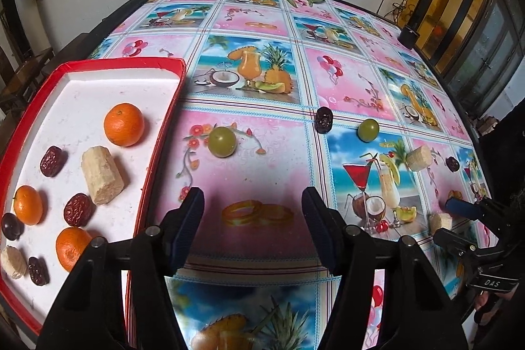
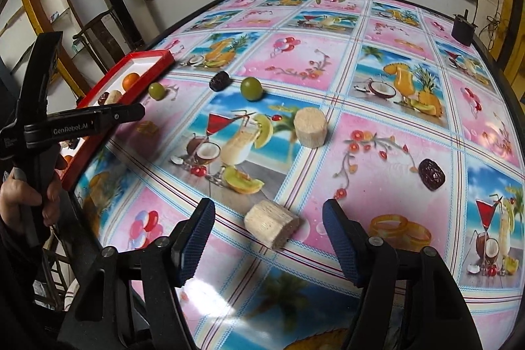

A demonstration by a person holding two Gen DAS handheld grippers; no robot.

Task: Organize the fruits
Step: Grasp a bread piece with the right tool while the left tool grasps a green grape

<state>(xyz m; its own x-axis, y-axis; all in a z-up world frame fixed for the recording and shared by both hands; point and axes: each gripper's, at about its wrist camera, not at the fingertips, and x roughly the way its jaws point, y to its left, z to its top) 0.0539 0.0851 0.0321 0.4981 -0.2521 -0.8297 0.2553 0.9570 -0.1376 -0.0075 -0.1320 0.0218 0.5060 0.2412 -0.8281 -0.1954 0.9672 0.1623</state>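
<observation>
I am collecting loose fruit off the table (image 2: 410,61) into the red tray (image 1: 98,64), already holding oranges and dates. My right gripper (image 2: 269,238) is straddling a pale cane chunk (image 2: 271,223), jaws half-open, untouched; my left gripper (image 1: 252,218) is hovering half-open and empty, lining up on a green fruit (image 1: 222,141).
</observation>
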